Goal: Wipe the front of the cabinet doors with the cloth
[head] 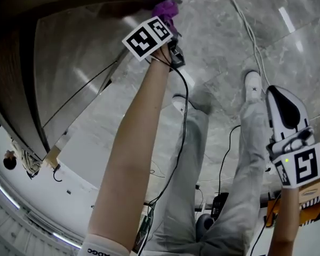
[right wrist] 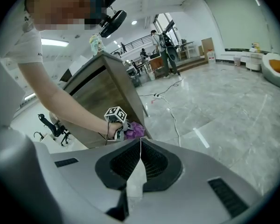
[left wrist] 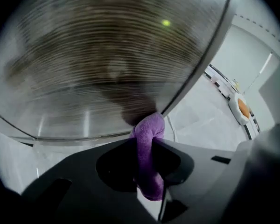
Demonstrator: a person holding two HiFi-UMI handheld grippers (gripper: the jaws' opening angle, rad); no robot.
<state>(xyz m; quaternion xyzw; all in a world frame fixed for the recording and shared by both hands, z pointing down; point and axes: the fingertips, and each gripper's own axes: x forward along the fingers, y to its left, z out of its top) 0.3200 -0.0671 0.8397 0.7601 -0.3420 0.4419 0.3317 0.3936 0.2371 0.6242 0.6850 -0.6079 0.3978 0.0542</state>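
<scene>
Two tools in hand, one working. Left tool is clamped on the purple cloth; the folded wad stands between the jaws and pokes out past their tips. Cabinet door lies dead ahead of those tips; the cloth's leading end looks to be touching the face, meeting its own dark reflection there. Contact sits close to the door's edge, which runs just right of the cloth; nearly all the face spreads up and left of the tool; past the edge, only floor. Right tool is closed on nothing, jaws meeting in a thin line; it hangs well apart from the cabinet. Judgement: the left is far the nearer; the next stroke should run leftward from the edge along the face, cloth pushed forward.
</scene>
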